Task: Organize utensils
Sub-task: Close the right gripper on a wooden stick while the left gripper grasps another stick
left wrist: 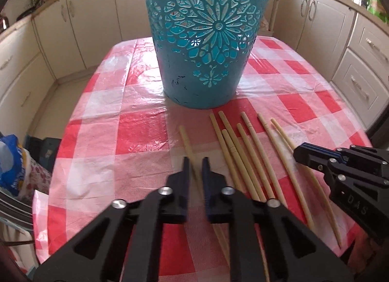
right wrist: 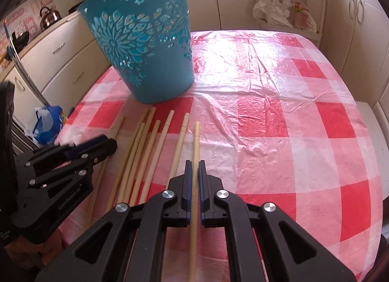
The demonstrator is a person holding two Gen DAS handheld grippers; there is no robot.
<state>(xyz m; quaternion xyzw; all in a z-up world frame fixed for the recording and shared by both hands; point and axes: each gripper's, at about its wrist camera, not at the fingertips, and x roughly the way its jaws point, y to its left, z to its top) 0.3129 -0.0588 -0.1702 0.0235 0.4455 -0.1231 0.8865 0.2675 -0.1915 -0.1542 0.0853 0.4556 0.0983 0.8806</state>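
Observation:
Several pale wooden chopsticks (left wrist: 243,150) lie side by side on the red-and-white checked table (left wrist: 121,111), just in front of a teal cut-out basket (left wrist: 206,39). My left gripper (left wrist: 195,160) is shut on the leftmost chopstick (left wrist: 185,141), which runs between its fingers. In the right wrist view the left gripper (right wrist: 109,143) shows at the left edge of the row (right wrist: 145,150). My right gripper (right wrist: 195,163) is shut on the rightmost chopstick (right wrist: 197,136). Its tip (left wrist: 297,153) also shows in the left wrist view. The basket (right wrist: 145,51) stands upright at the back left.
Cream kitchen cabinets (left wrist: 73,26) surround the table (right wrist: 291,87). A trolley with plastic bags (right wrist: 287,9) stands behind the far edge. A kettle (right wrist: 48,17) sits on the left counter. A blue bag (right wrist: 46,124) lies below the table's left side.

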